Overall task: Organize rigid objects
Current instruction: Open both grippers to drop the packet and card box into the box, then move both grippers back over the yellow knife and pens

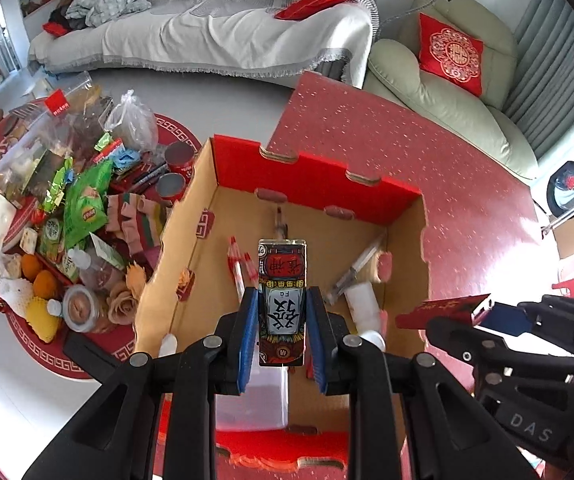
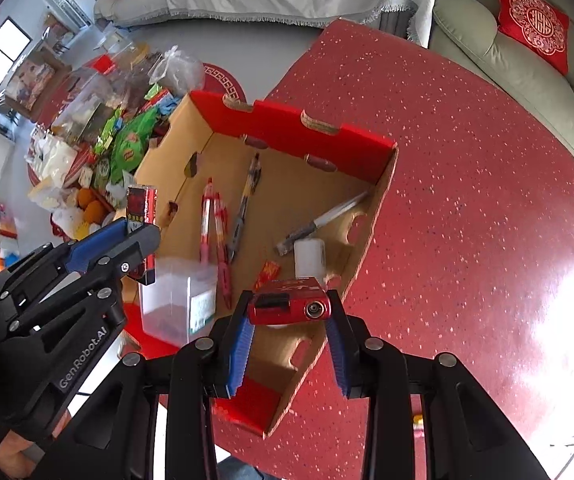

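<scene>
My left gripper (image 1: 283, 320) is shut on a printed card box (image 1: 283, 300) with Chinese characters, held upright above the open cardboard box (image 1: 315, 178). It also shows in the right wrist view (image 2: 141, 216). My right gripper (image 2: 291, 320) is shut on a red lighter-like box (image 2: 289, 304), held flat over the cardboard box's near right side (image 2: 367, 240). Inside the box lie several pens (image 2: 215, 232), a white bottle (image 2: 309, 258) and a clear plastic container (image 2: 175, 300).
The cardboard box sits on a red speckled table (image 2: 467, 200). A pile of snacks, bags, cans and fruit (image 1: 67, 208) lies on a round red mat to the left. A covered sofa (image 1: 215, 20) and a green armchair (image 1: 447, 92) stand behind.
</scene>
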A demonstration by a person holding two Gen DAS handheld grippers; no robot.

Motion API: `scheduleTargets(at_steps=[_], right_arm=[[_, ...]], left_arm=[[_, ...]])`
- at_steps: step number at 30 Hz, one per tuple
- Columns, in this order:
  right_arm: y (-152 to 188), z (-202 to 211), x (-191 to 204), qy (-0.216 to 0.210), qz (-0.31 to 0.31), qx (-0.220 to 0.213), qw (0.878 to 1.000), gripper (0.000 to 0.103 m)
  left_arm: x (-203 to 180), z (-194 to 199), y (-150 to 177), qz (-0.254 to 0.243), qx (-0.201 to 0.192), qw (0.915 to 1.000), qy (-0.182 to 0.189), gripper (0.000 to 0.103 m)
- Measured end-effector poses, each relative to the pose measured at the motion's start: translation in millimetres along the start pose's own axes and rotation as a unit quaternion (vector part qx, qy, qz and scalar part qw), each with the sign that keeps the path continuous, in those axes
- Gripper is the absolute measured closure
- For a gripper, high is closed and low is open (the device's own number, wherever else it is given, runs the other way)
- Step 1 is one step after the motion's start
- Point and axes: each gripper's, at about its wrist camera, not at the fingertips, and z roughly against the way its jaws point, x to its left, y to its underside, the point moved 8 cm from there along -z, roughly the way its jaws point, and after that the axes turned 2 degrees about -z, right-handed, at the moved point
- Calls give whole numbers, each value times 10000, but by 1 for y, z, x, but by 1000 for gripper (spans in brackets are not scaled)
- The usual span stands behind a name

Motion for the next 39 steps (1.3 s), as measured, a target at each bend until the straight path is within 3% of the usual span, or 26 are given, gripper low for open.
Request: scheduleTargets(at_steps=[9,21,24,25,26,27,28,29,31,32,34,39], right_arm=[[-27,-16,5,-25,18,-31,10000,67],[-30,-58,-6,-80,-159,306,9994,67],[-31,-61,-9,-88,-224,344,9991,67],[-32,-60,-12,-78,-253,340,9991,65],[-33,-58,-15,-75,-281,300,9991,51],[-33,-56,-18,-37,-304,270,9992,40],[-34,-52,-23,16,-357,196,9992,18],[-36,-46,-28,-1,-427,72,9991,11],[-37,-38,-32,-93,-525,-46,9986,11],[-37,-35,-35,-108,-567,-31,9983,11],[-31,-28,-44,-91,-660,-13,9978,11],[9,-23,-84,-104,-1380,134,9903,11]], left_arm=[[0,-29,-16,-48,154,9996,-218,78],[1,-72,-5,-35,724,9966,-392,77],[5,-77,-4,2,830,9954,-487,52],[9,-77,-4,82,826,9949,-578,33],[13,-76,-5,155,799,9945,-655,22],[19,-74,-7,278,734,9943,-719,19],[24,-73,-7,444,731,9939,-698,14],[26,-73,-7,542,747,9938,-623,8],[28,-71,-8,664,696,9939,-541,7],[28,-67,-9,648,614,9943,-590,0],[23,-60,-10,558,499,9951,-652,0],[-9,-50,-9,147,429,9980,-441,0]])
